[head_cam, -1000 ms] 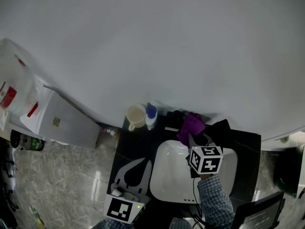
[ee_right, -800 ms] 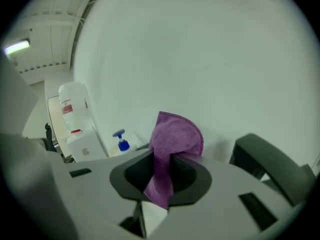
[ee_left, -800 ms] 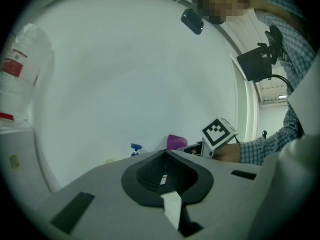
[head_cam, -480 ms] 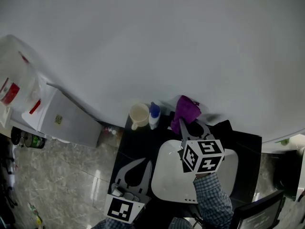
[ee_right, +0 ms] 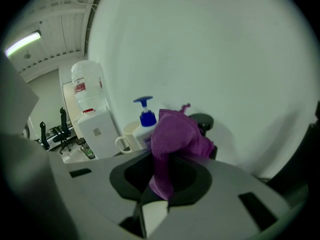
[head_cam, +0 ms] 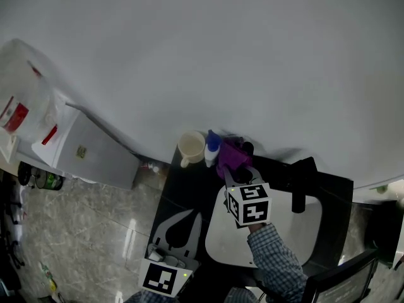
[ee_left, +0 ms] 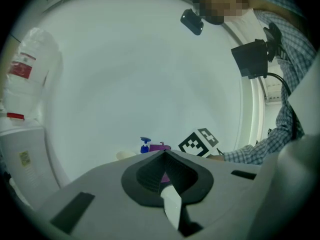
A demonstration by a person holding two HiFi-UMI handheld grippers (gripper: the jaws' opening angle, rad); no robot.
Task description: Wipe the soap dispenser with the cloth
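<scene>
Just beside the soap dispenser (head_cam: 213, 149), the right gripper (head_cam: 230, 171) clamps the purple cloth (head_cam: 232, 155); the left gripper (ee_left: 164, 154) is closed, empty.

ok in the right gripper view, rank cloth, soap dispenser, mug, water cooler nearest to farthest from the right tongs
1. cloth, pinched in the right tongs
2. soap dispenser, just behind, left
3. mug, further left
4. water cooler, far left

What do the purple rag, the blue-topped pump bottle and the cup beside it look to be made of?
The cloth looks like soft woven fabric, perhaps microfibre: it has a fine ribbed texture, limp folds and a matte surface. The soap dispenser seems to be plastic, with a smooth white body and a glossy blue pump. The mug looks like glazed ceramic, cream and smooth, though plastic is possible.
</scene>
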